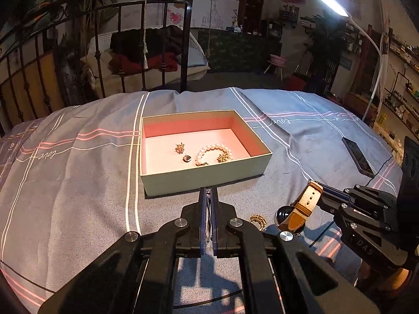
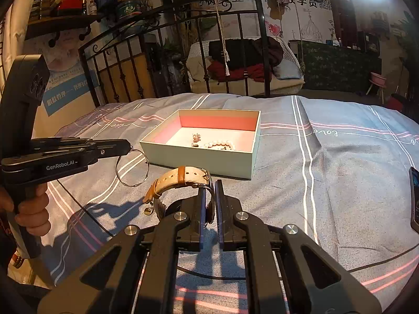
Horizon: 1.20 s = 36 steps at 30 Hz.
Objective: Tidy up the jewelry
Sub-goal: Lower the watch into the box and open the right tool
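An open pale-green box with a pink inside sits on the bedspread; it also shows in the right wrist view. Inside lie a pearl bracelet, a flower earring, a dark pendant and a gold piece. My left gripper is shut on a thin wire bangle, just in front of the box. My right gripper is shut on a tan-strapped watch, lifted above the bed; the watch also shows in the left wrist view. A gold ring lies on the bedspread.
A dark phone lies on the bedspread at the right. A black iron bed frame stands behind the bed. A white lamp shines from the upper right. A small gold item lies under the watch.
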Available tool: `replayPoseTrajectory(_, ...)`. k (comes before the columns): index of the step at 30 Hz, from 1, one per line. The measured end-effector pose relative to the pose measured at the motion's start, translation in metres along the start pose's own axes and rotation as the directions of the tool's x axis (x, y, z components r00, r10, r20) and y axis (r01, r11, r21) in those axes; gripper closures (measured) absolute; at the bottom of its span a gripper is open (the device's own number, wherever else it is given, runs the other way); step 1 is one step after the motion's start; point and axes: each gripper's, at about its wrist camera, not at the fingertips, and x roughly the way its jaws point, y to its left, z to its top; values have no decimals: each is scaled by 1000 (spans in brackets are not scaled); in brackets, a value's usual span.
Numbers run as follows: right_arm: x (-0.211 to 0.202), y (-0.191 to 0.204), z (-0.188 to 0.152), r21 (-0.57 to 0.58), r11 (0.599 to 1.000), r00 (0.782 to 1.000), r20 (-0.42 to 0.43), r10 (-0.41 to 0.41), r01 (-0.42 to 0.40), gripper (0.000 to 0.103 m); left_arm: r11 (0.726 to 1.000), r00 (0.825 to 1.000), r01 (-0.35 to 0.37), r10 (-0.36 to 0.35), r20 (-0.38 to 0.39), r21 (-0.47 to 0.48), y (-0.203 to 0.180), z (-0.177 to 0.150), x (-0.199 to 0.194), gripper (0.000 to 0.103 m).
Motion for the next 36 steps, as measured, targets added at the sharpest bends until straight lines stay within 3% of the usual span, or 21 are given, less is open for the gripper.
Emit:
replayPoseTrajectory(6,10,2,12,-16,1000,1000,-3,-4,4,96,1000,1000,1,-1,8,-2,0,10,4,100)
replayPoseTrajectory(15,56,-5,65,-23,999,1000,-11,-28,27,95,1000,999,-18,18,48,-3,6,55,26,100)
replayPoseTrajectory(19,85,-12,89,-25,999,998,-35,-43,42,95,998,997,-60,60,41,9,7,74,48,100)
replayPoseTrajectory(25,130,-24,102,-13,998,989,-129,-68,67,95,996,996,-90,90,26,18,10,89,75,100)
replayPoseTrajectory(31,166,-33,99,-15,995,965,-242,-99,98,95,994,993,-113,113,-30,-6,22,97,104,100)
replayPoseTrajectory(36,181,-36,99,-34,994,954,-278,-110,104,95,991,988,-131,129,-85,-18,28,94,125,100)
